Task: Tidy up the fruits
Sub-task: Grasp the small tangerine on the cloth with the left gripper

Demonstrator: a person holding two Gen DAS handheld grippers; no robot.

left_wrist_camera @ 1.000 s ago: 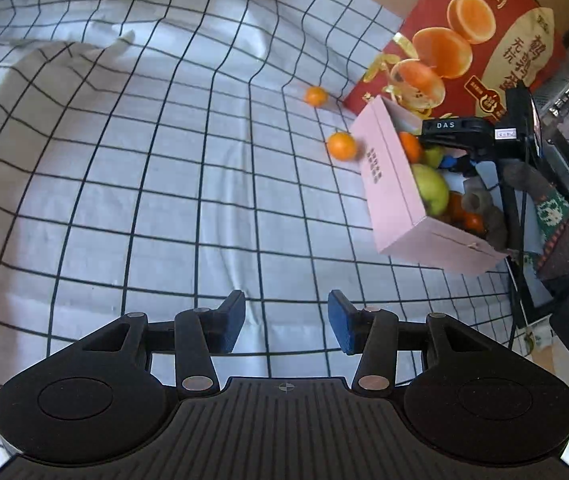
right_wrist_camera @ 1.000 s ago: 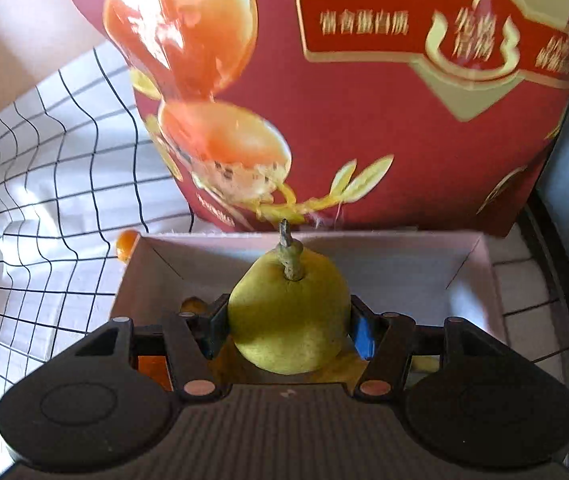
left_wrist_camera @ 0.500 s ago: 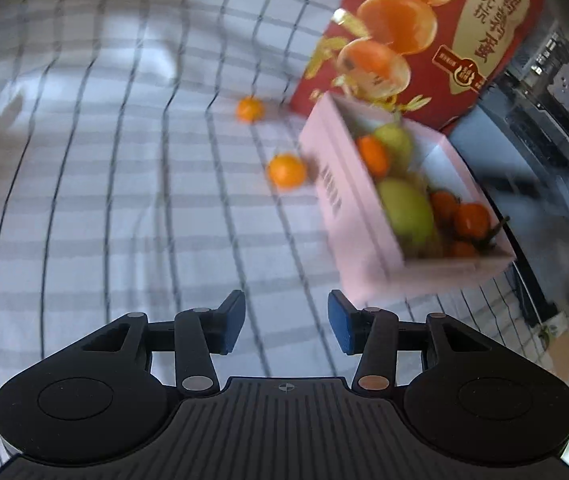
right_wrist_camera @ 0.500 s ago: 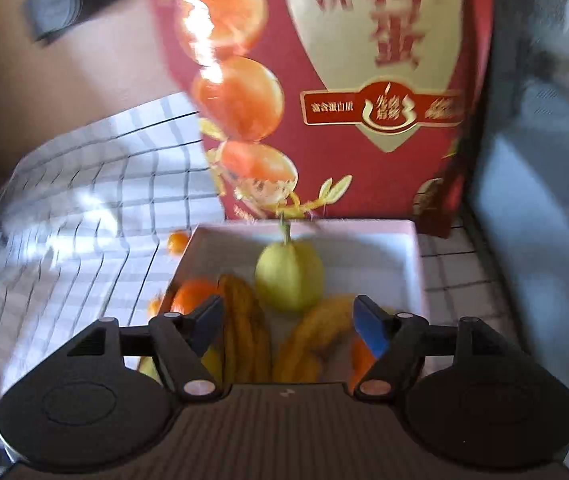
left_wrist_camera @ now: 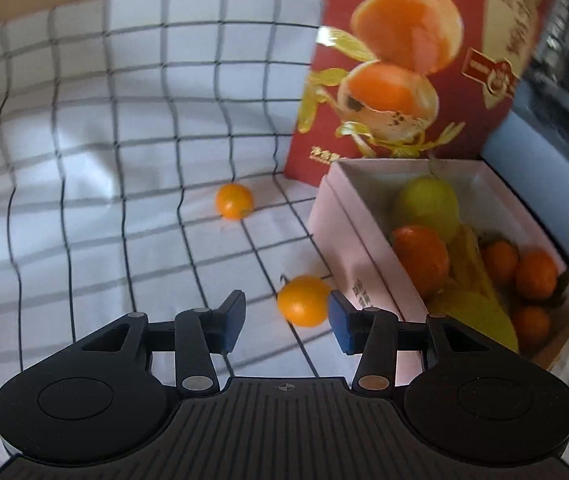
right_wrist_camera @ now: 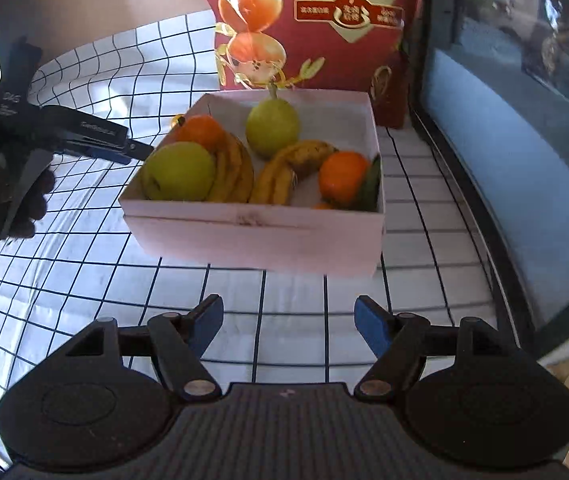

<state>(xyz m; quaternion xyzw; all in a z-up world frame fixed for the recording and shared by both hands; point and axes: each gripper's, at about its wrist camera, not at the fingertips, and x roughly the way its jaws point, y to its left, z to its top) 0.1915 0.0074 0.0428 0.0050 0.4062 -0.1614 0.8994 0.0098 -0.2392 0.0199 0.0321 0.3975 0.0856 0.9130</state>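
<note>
My left gripper (left_wrist_camera: 286,322) hovers open over the checked cloth. A small orange (left_wrist_camera: 304,300) lies on the cloth just past its tips, close to the right finger, and no pad presses on it. A second small orange (left_wrist_camera: 234,201) sits farther back. To the right stands the pink box (left_wrist_camera: 348,248), holding a pear (left_wrist_camera: 426,206), oranges and bananas. My right gripper (right_wrist_camera: 289,322) is open and empty, well back from the near wall of the pink box (right_wrist_camera: 252,236). The pear (right_wrist_camera: 272,126) stands at the back of the box, beside a green apple (right_wrist_camera: 178,170) and bananas (right_wrist_camera: 276,178).
A tall red carton (right_wrist_camera: 324,20) printed with oranges stands right behind the box. A dark framed panel (right_wrist_camera: 504,128) runs along the right side. In the right wrist view the left gripper (right_wrist_camera: 134,151) and a gloved hand (right_wrist_camera: 8,188) reach in from the left.
My right gripper let go of the pear, which stayed in the box, and pulled back over the cloth. My left gripper swung toward the box, bringing the near orange up to its tips.
</note>
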